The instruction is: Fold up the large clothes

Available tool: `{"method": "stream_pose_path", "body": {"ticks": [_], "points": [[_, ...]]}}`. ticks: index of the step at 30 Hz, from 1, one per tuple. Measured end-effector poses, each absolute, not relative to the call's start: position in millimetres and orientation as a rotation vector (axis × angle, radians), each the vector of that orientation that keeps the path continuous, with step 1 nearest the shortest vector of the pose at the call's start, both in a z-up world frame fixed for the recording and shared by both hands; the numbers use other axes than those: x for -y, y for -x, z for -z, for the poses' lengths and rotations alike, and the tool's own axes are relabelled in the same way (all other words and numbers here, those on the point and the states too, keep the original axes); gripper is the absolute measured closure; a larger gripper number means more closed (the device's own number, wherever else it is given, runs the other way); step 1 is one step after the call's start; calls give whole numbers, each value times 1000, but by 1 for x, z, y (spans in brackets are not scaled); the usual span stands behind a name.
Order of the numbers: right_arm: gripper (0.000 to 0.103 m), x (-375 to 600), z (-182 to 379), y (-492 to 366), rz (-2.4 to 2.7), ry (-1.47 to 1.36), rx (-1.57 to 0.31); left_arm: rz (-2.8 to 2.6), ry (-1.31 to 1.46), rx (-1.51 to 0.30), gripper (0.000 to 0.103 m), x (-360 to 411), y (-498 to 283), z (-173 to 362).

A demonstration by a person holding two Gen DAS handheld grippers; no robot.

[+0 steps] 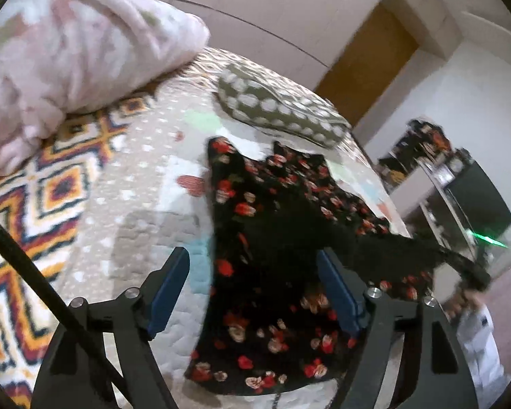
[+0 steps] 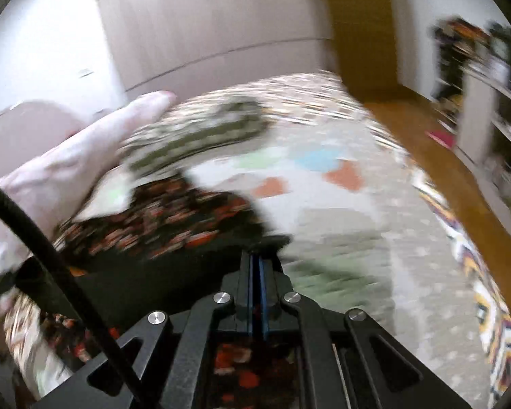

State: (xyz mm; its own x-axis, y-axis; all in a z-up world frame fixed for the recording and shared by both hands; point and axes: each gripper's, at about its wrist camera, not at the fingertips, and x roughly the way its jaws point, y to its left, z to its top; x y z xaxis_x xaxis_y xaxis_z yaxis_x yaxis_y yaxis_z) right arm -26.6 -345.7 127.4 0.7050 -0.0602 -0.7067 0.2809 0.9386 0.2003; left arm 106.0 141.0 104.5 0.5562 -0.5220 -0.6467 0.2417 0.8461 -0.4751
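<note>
A black garment with red and cream flowers lies spread on the quilted bed cover. My left gripper hovers open over its left half, and the blue pads are apart and touch nothing. One corner of the cloth is drawn out in a point to the right, towards a blurred dark gripper and a white sleeve. In the blurred right wrist view my right gripper is shut, with the garment's black edge caught at its tips and more flowered cloth under its frame.
A pink fleece blanket is heaped at the head of the bed beside a polka-dot pillow. A geometric orange-and-navy spread covers the bed's side. Wooden floor and cluttered shelves lie beyond the bed.
</note>
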Motion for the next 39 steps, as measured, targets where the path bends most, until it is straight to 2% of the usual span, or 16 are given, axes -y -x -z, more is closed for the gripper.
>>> {"method": "stream_pose_path", "body": {"ticks": [4,6,7,8,10,11,14,16,17,18,19,20,25,32,36,39], "points": [[99,364,-94,7,234,-357,-851,511,243,-897,26,-112,-117,-96],[96,365,-90,10,234,-392,-819,500,150,-891,26,-97,-124,-93],[82,369,-90,15,220,-444,-796,492,113,-884,26,-91,-128,-91],[53,375,-89,21,211,-495,-779,489,87,-885,25,-86,-134,-89],[31,383,-88,28,208,-516,-747,481,62,-902,25,-78,-148,-81],[31,383,-87,31,208,-494,-736,478,60,-915,25,-75,-154,-76],[31,385,-73,23,188,-457,-795,461,53,-967,25,-66,-173,-57],[31,384,-62,16,158,-475,-821,459,63,-999,36,-60,-178,-46],[32,382,-58,13,142,-482,-822,455,69,-1014,63,-58,-178,-42],[38,378,-54,9,123,-484,-823,430,67,-1028,81,-57,-178,-40],[76,373,-51,6,97,-485,-829,415,69,-1024,83,-57,-176,-41],[92,368,-48,2,66,-492,-851,409,80,-1013,86,-59,-173,-45],[93,347,-82,24,116,-387,-791,421,137,-911,94,-79,-135,-89],[93,325,-173,28,70,-276,-618,345,183,-804,95,-104,-146,-147],[93,326,-176,-31,120,-239,-632,253,168,-877,94,-107,-210,-132],[92,335,-141,-86,166,-270,-730,161,124,-965,92,-102,-249,-95]]}}
